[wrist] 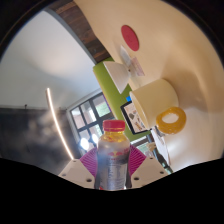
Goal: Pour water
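A clear plastic bottle [113,158] with a red cap [115,126] and a purple label stands between my fingers. My gripper [113,165] is shut on the bottle, and the pink pads [88,160] press against both of its sides. The whole scene looks strongly tilted. Beyond the bottle's cap, a white cup-like container [157,96] rests on the pale table [190,60]. The bottle hides the lower parts of the fingers.
A yellow ring [171,119] lies on the table beside the white container. A green and white box [112,80] and a red disc [129,37] sit farther along the table. Dark windows [88,115] and a pale wall are behind.
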`<state>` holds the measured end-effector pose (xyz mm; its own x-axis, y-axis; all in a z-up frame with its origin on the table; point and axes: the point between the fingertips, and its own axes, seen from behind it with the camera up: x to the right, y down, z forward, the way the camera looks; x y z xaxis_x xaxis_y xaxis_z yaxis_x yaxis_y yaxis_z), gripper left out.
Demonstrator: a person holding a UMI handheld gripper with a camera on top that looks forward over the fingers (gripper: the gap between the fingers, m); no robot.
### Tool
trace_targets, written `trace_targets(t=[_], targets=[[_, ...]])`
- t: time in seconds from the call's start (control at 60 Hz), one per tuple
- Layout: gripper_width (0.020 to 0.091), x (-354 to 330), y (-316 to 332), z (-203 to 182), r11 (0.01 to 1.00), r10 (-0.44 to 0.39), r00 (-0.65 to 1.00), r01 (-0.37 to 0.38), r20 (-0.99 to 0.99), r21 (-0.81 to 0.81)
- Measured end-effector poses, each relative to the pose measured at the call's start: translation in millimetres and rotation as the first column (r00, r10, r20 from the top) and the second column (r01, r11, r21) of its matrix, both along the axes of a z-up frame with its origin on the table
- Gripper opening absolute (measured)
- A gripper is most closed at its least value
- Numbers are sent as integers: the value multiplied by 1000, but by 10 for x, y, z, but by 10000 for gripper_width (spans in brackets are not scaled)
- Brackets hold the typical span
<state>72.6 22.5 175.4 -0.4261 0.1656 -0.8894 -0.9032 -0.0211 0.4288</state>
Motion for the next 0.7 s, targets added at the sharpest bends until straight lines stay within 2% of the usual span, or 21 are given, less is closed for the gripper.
trace_targets(t=[0.133, 0.3, 0.4, 0.483, 0.533, 0.583, 0.65, 0.7], targets=[[354, -29, -26, 12, 999, 44, 995, -43, -86, 7], [354, -201, 47, -96, 997, 65, 996, -68, -66, -42], [352, -294, 43, 51, 997, 71, 994, -69, 87, -25], [353, -300, -28, 363, 999, 35, 942, -46, 334, 24], [353, -252, -89, 634, 997, -25, 848, -18, 529, 77], [353, -124, -166, 890, 990, -120, 692, 31, 711, 136], [354, 228, -333, 1255, 965, -263, 382, 108, 886, 239], [355, 525, -365, 1377, 945, -306, 138, 162, 942, 283]])
